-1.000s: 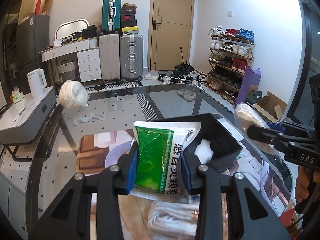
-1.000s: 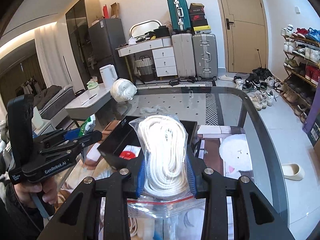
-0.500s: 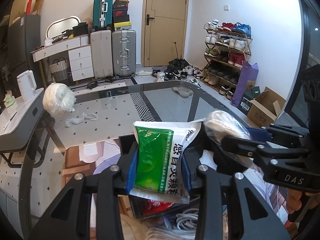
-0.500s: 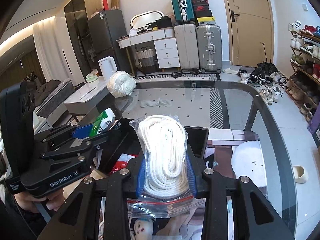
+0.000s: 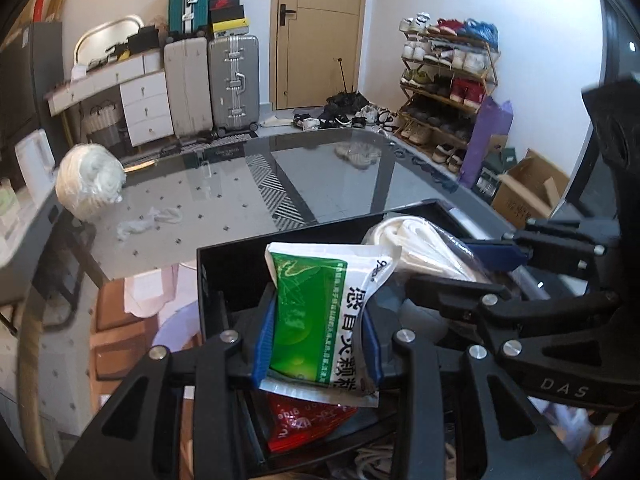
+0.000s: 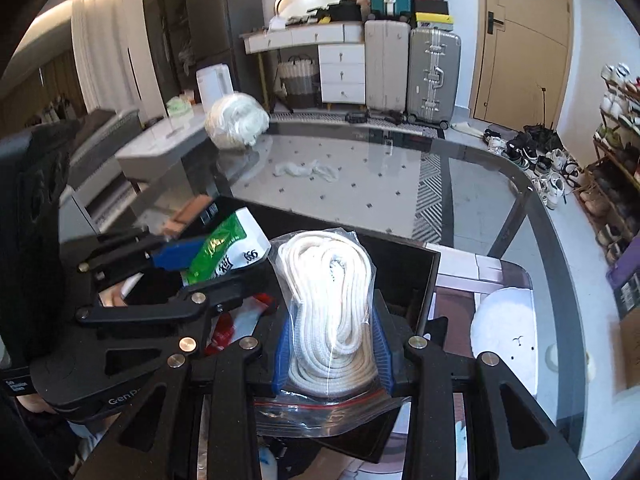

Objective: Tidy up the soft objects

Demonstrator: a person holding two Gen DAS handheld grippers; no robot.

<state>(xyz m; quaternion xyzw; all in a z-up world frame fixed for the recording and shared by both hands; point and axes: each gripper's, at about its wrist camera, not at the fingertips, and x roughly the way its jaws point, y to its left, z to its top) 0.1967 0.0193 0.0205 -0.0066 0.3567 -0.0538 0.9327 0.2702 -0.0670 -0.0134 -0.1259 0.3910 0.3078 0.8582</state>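
1. Left of the black bin (image 5: 224, 276), on the far side of the glass table (image 5: 328, 184), a round white bundle (image 5: 89, 180) and a small crumpled white scrap (image 5: 148, 222) lie well apart from it. Both look light and limp. I judge the bundle needs a pinch across its middle, where there is bulk to bite on.

2. Over the bin's left part, the left gripper (image 5: 316, 344) is clamped tight on a green-and-white sachet (image 5: 320, 320), its blue pads pressing the two long edges. The sachet hangs above the bin's floor, just over a red packet (image 5: 304, 424) lying inside. It seems a thin, light, crinkly foil pouch, slippery on its faces. The edge-on hold across its width looks sound, since the pouch bows slightly and so resists sliding.

3. Over the bin's right part, the right gripper (image 6: 332, 356) is closed on a clear zip bag of coiled white rope (image 6: 332, 300), the pads squeezing the coil low down, near the red seal. The bag stands up out of the jaws, above the bin. The rope is soft and springy, and heavier than the sachet. The plastic skin is slick, so holding the thick coil rather than loose film is the safer choice.
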